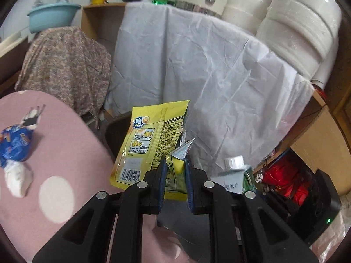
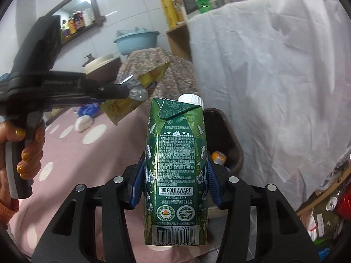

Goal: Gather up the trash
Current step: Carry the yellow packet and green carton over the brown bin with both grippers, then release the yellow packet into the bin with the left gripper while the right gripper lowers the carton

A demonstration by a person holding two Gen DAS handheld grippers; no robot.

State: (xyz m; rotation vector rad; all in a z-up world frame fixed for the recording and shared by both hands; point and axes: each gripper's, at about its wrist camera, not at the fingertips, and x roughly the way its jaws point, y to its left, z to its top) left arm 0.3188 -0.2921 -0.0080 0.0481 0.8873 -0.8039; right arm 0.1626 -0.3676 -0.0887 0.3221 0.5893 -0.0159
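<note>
Two pieces of trash are already up off the pink dotted bedcover (image 1: 65,153), and what the next move turns on is how each one hangs over the dark bin (image 2: 221,135). We see the bin just ahead of and below our right gripper (image 2: 175,186), between the bedcover and the white draped sheet (image 2: 274,76); something orange-capped (image 2: 218,157) lies inside it, and the rest of its contents are hidden.

Our right gripper's blue pads are clamped on the two sides of the green carton (image 2: 175,164), which stands upright, cap end away from us, long axis pointing toward the bin. We judge this hand the nearer one, so a short reach forward and a release should do.

Our left gripper (image 1: 175,166) is pinched on the torn foil corner of the yellow snack bag (image 1: 151,144), which hangs loosely above the bin's near edge, out to the left.

Smaller still, a blue wrapper (image 1: 15,144) and a white crumpled wad (image 1: 17,179) remain on the bedcover, well apart from both grippers.
</note>
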